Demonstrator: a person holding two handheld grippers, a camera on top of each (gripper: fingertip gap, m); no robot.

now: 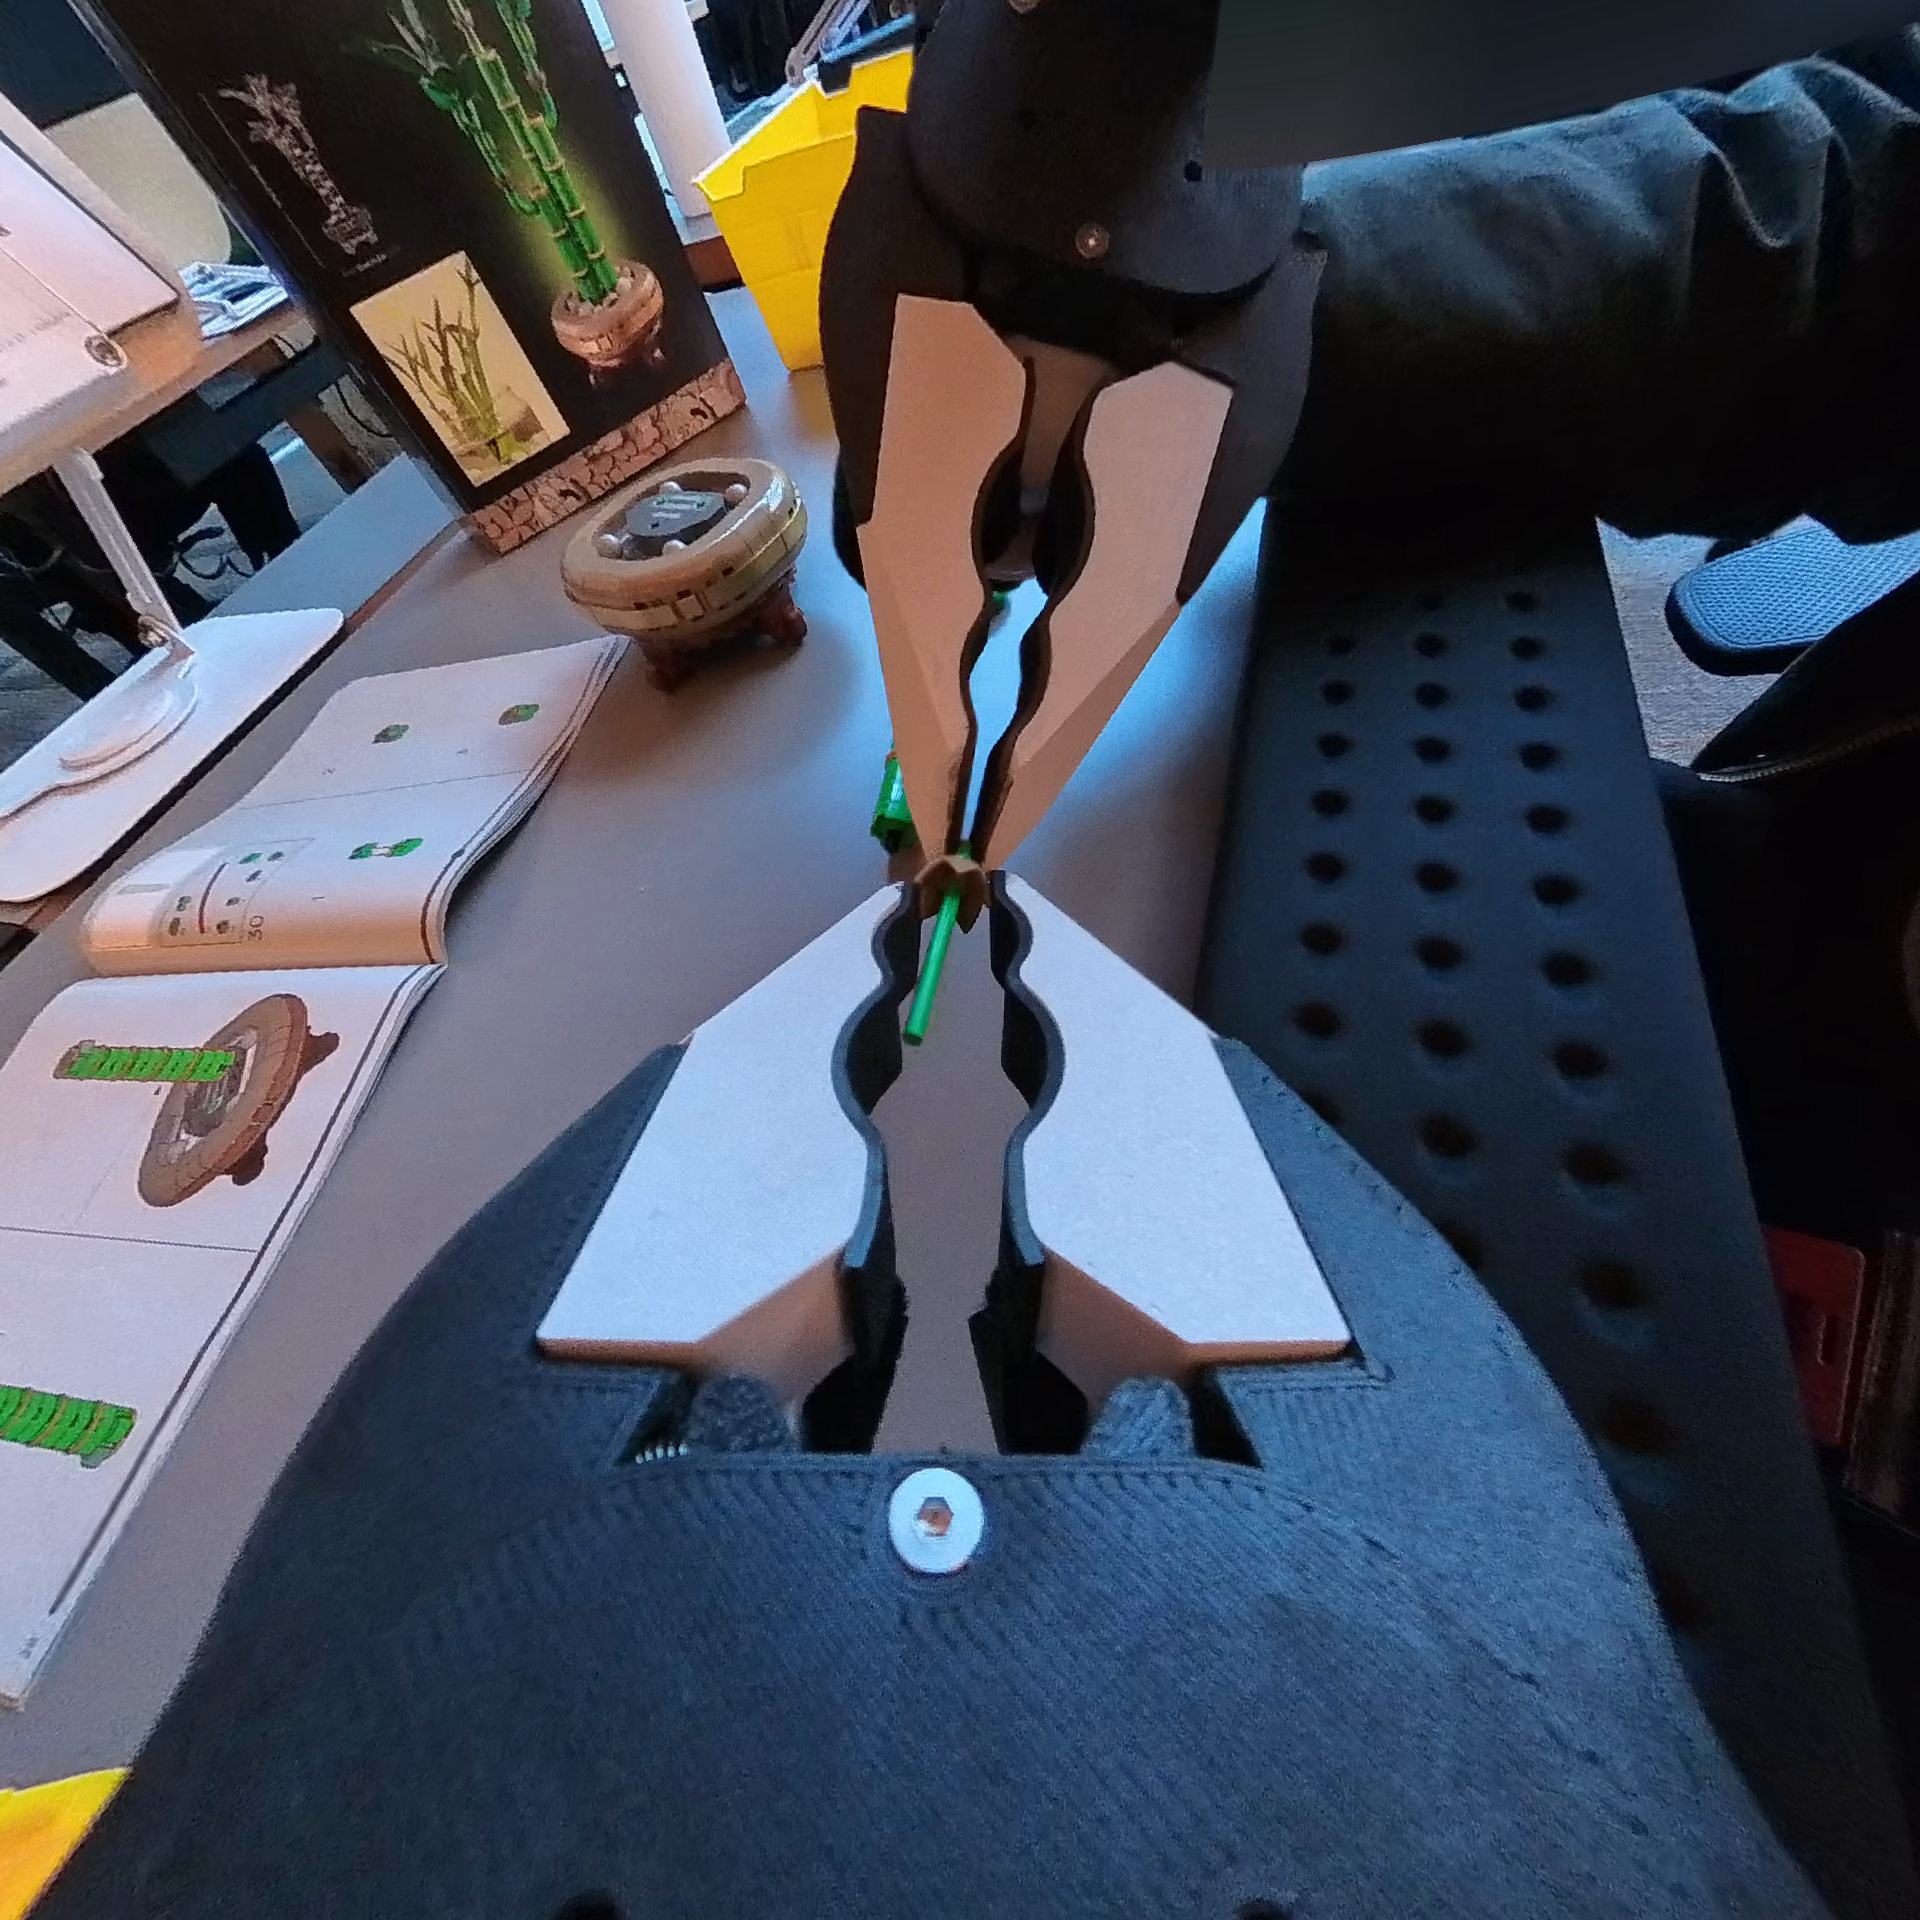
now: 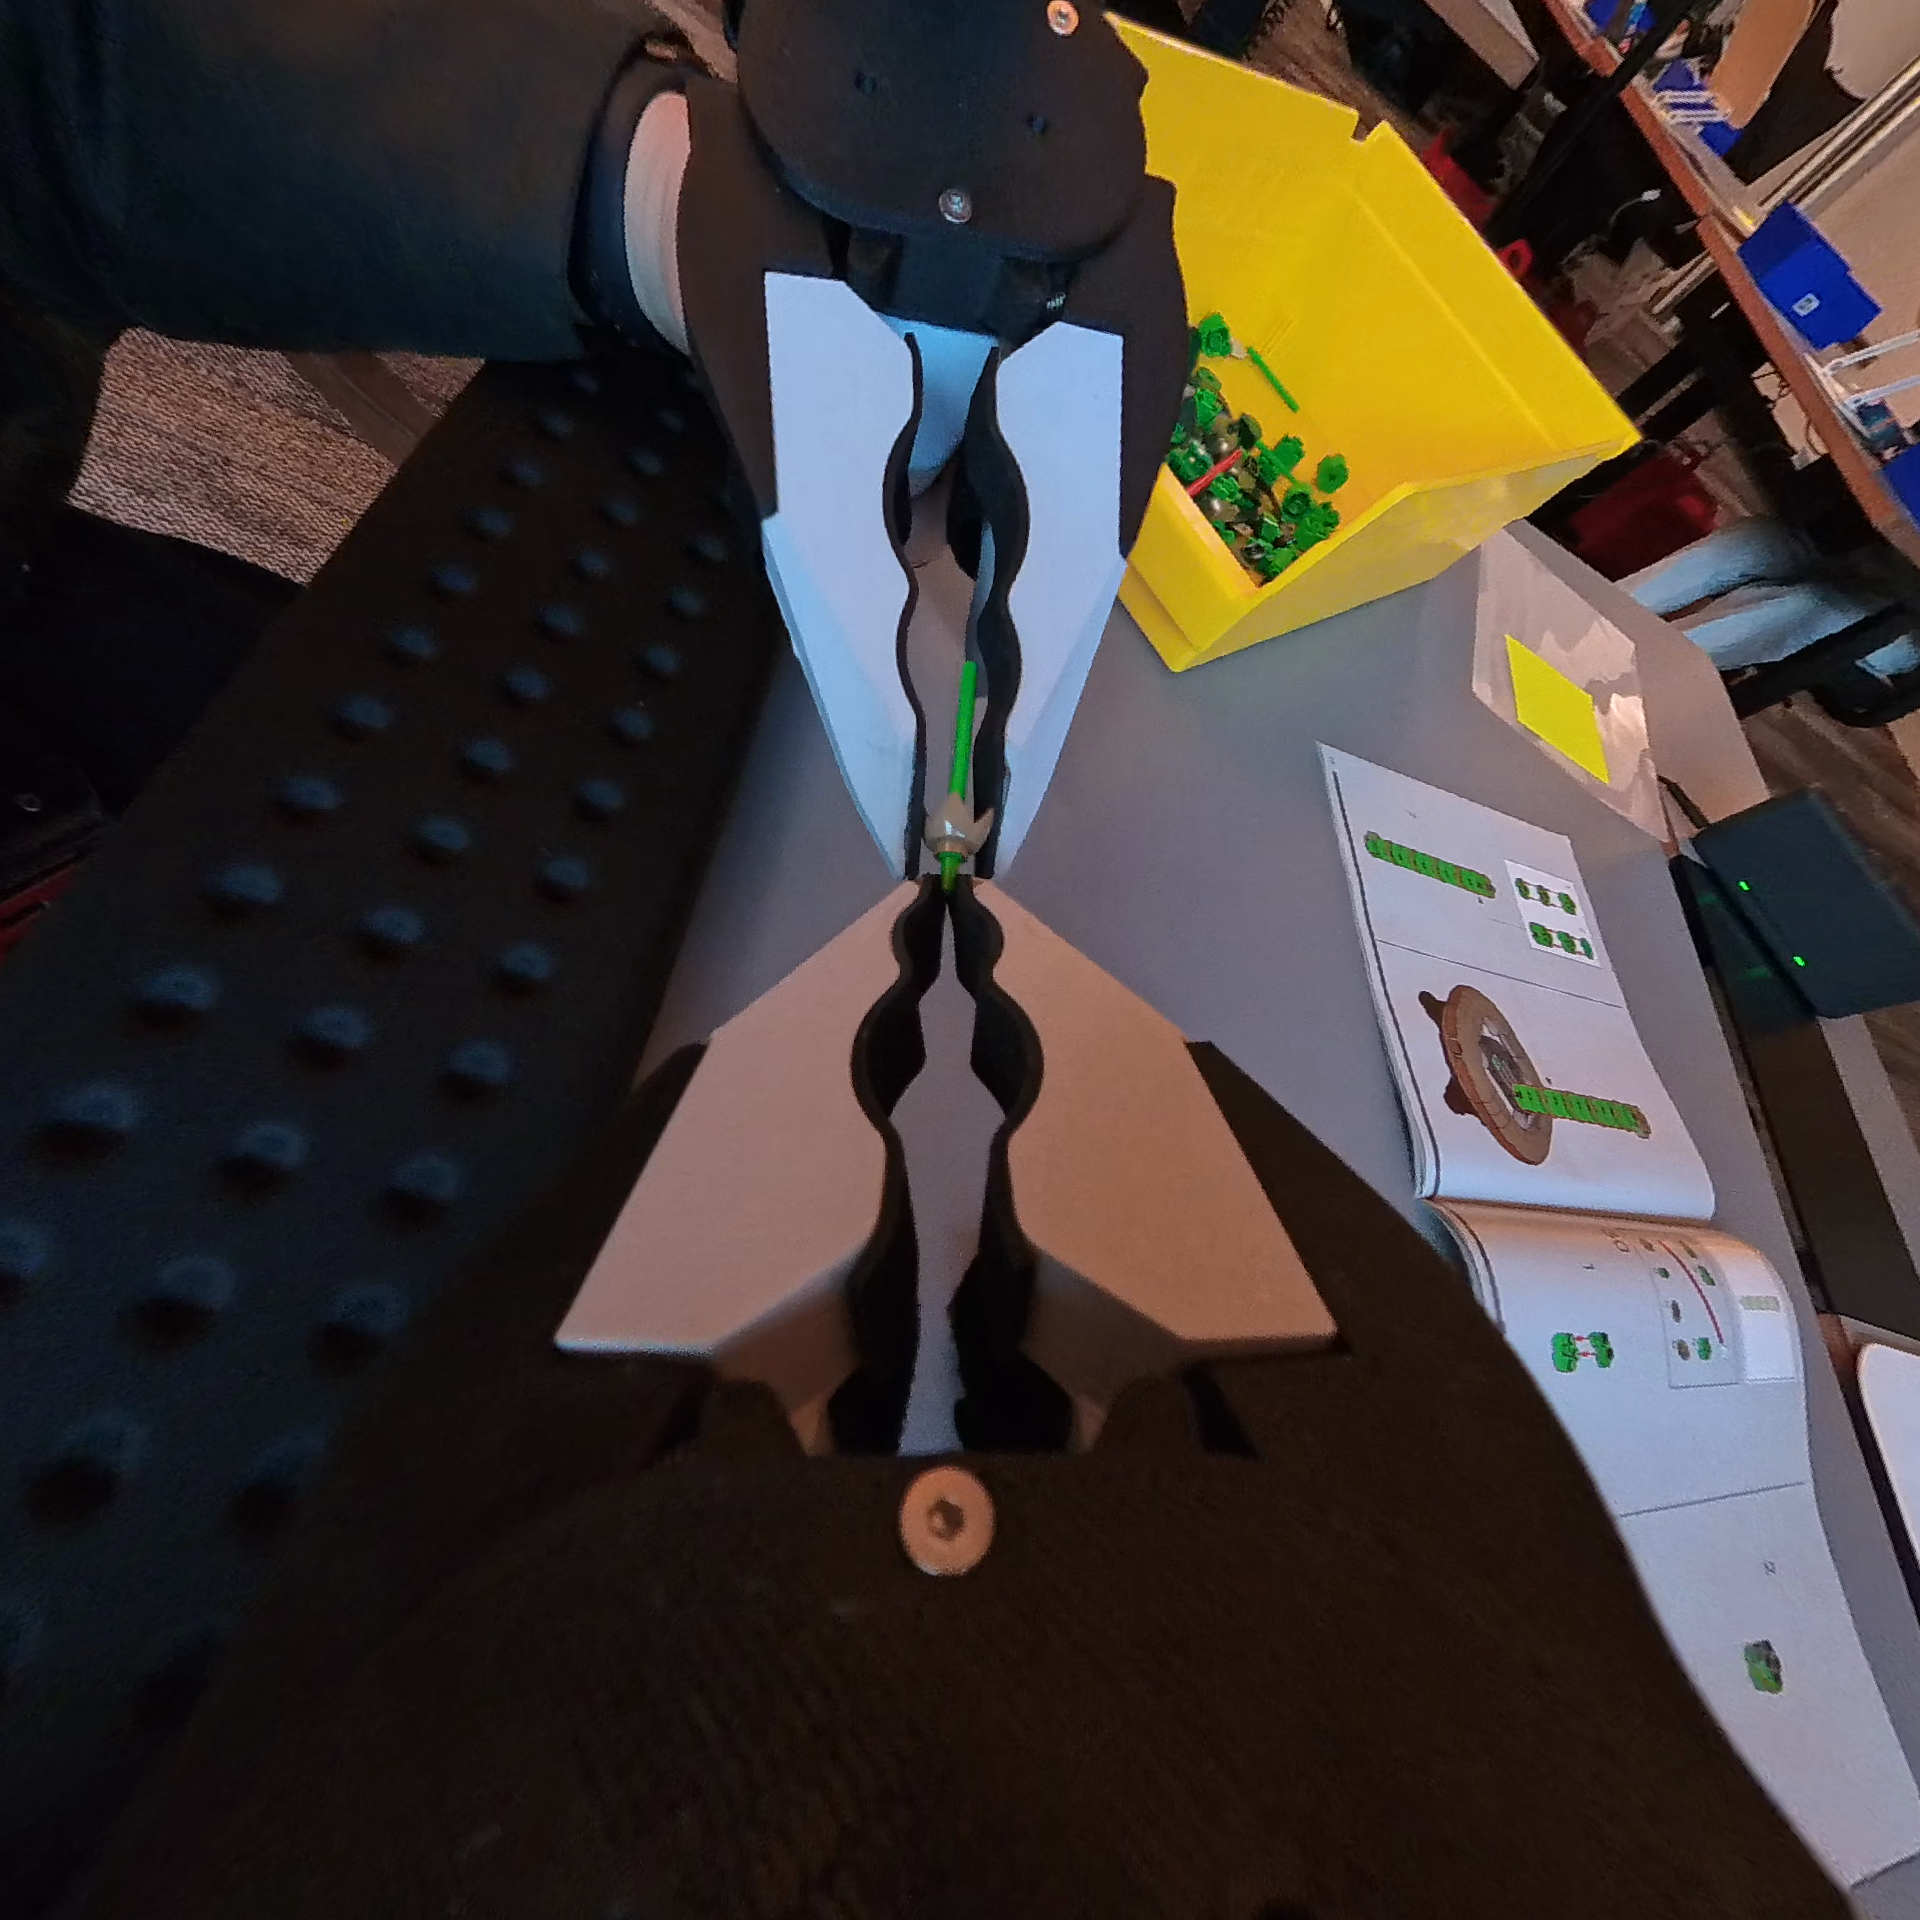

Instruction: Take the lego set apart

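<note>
My two grippers meet tip to tip above the grey table. My left gripper [image 1: 948, 888] is shut on a small tan ring piece [image 1: 943, 876] threaded on a thin green rod [image 1: 928, 977]. The rod runs back between the left fingers. My right gripper [image 2: 948, 896] is shut on the rod's other end, right against the ring [image 2: 956, 826]. It comes in from the top of the left wrist view [image 1: 971, 847], and the left gripper does the same in the right wrist view [image 2: 951, 860]. The round tan and brown lego pot base [image 1: 686, 556] stands on the table behind.
A yellow bin [image 2: 1351, 343] holds several green lego pieces [image 2: 1247, 478]. A green piece [image 1: 888, 805] lies on the table. An open instruction booklet [image 1: 343, 821] and the set's box [image 1: 468, 239] are on the left. A black perforated chair back [image 1: 1455, 935] stands along the table edge.
</note>
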